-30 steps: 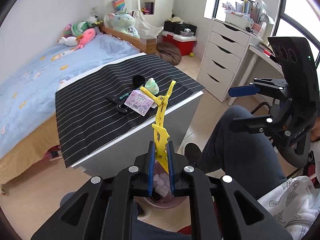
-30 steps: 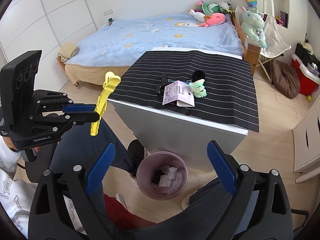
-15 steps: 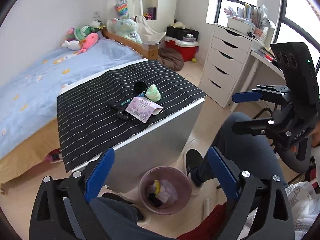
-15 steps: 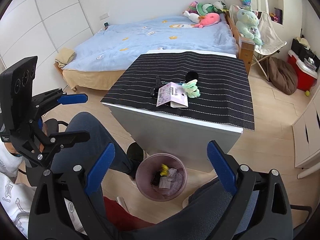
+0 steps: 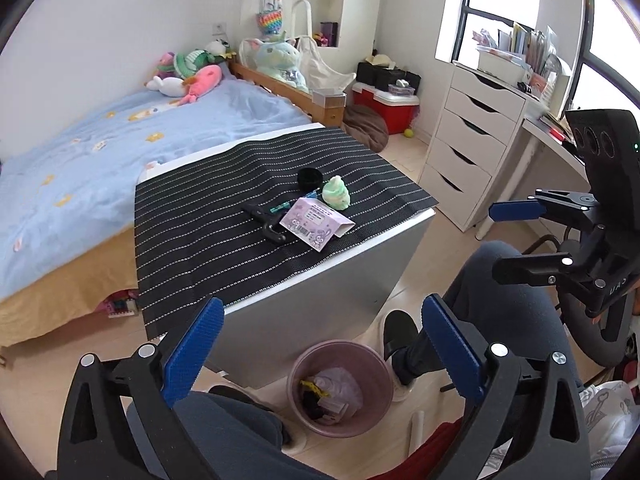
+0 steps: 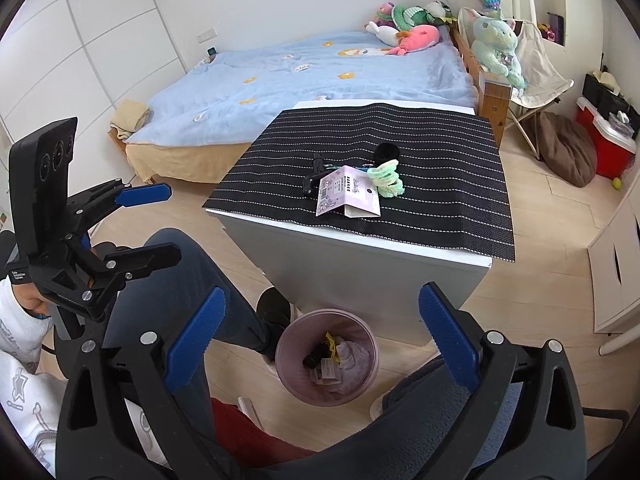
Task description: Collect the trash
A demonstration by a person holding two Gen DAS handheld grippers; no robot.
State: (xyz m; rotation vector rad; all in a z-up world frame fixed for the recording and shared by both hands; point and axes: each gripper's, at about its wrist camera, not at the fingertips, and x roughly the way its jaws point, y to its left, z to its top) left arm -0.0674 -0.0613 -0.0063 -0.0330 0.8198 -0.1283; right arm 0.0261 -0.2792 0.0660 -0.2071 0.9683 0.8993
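Purple printed card (image 5: 316, 225) with barcode, text unreadable, pink bin (image 5: 341, 388)

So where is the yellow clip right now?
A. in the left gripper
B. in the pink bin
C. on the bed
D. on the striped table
B: the yellow clip lies among the scraps inside the pink bin on the floor, and the left gripper above it is open with nothing between its pads.
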